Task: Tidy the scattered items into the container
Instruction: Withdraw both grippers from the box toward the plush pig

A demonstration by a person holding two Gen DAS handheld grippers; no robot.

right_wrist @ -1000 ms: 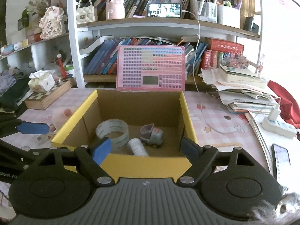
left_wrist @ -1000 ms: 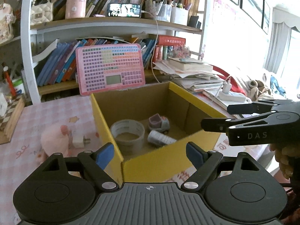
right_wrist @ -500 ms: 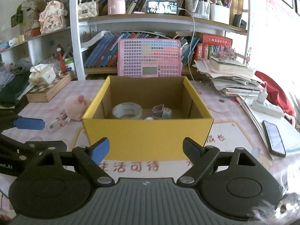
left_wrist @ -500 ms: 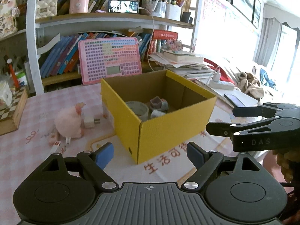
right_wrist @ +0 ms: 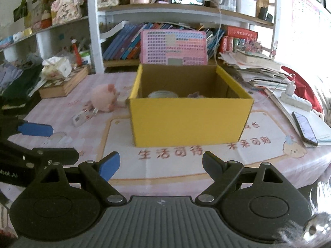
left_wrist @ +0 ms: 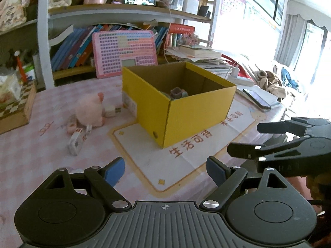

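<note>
While both claws are held spread with nothing between them, the box [right_wrist: 191, 122] is seen ahead of the right claw [right_wrist: 161, 165]; the pig [left_wrist: 90, 111] is left of the left claw [left_wrist: 165, 170].

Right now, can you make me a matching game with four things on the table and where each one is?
Things:
1. pink plush pig
2. tape roll
3. black phone
4. pink keyboard toy

Places:
A. inside the yellow box
B. standing behind the box
C. on the tablecloth left of the box
D. lying flat to the right of the box

Pairs: 1-C, 2-A, 3-D, 4-B
</note>
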